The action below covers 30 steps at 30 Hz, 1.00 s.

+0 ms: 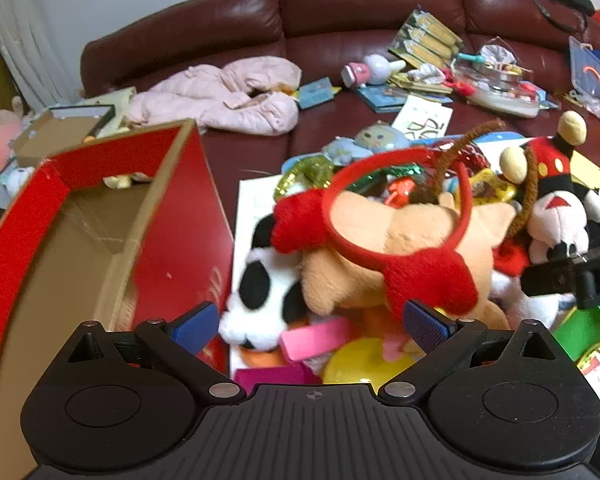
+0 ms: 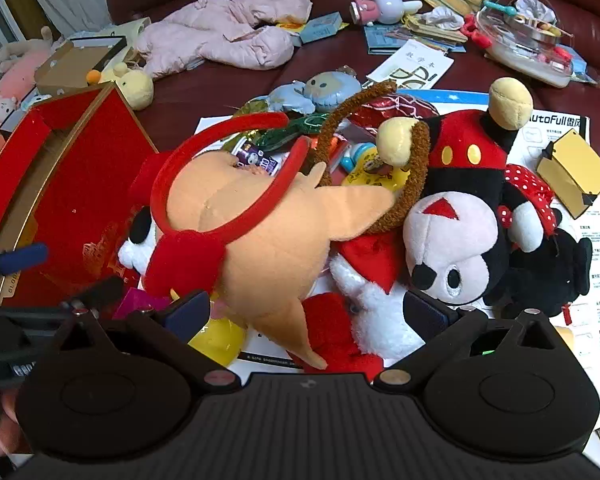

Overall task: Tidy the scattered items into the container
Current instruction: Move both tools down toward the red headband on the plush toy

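- The left gripper point(image 1: 307, 322) is spread wide with nothing between its blue pads; it angles down over the near edge of the toy pile on the dark red sofa point(image 1: 340, 16).
- The right gripper point(image 2: 307, 312) is likewise spread wide and empty, tilted down over the same pile from the other side.
- The red headband point(image 1: 384, 236) lies on top of the tan plush point(image 1: 380, 264), just ahead of the left gripper and slightly to its right; its loop runs away from the gripper, one fuzzy red end nearly at the right-hand pad.
- The red cardboard box point(image 1: 168, 216), open and nearly empty, stands directly to the left of the pile, closest to the left gripper.
- By my reading the left gripper is better placed: a short reach forward, then a swing left into the box.
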### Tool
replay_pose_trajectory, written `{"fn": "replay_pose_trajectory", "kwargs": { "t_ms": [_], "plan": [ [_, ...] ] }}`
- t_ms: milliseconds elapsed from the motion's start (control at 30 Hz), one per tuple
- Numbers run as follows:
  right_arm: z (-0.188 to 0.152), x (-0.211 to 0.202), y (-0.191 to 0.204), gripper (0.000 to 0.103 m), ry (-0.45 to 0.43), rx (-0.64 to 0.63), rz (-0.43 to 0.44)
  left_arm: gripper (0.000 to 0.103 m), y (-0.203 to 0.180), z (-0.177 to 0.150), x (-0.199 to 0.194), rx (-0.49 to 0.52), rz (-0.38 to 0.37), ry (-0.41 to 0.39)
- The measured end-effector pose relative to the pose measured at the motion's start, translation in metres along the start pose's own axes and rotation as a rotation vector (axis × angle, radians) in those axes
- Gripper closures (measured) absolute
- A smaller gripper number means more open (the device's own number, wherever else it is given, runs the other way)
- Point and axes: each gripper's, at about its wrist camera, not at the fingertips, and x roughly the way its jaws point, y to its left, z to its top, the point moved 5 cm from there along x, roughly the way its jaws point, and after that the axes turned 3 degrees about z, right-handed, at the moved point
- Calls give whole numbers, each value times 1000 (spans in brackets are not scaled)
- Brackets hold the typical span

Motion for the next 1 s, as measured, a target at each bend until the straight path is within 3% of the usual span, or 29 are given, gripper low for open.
{"fn": "replay_pose_trajectory", "kwargs": {
  "t_ms": [100,200,300,467,567,800,933,1000],
  "plan": [
    [4,-2,-5,1,19,-6,-24,0,13,13,0,-4,49,-13],
    [13,-9,-11,1,-16,11,-42,0,28,31,-2,-18,69,-36],
    [25,-11,-12,1,-47,46,14,0,37,53,2,-3,81,-59],
    [36,5,-1,2,-9,50,63,1,31,87,28,91,84,-68],
    [42,18,5,17,18,56,69,1,20,99,48,125,31,-45],
    [47,38,22,25,55,71,88,5,-4,94,102,240,63,37],
    [41,51,30,29,86,71,111,6,-7,80,111,266,53,65],
    [37,58,33,31,96,71,117,15,-9,70,114,271,42,96]
  ]
}}
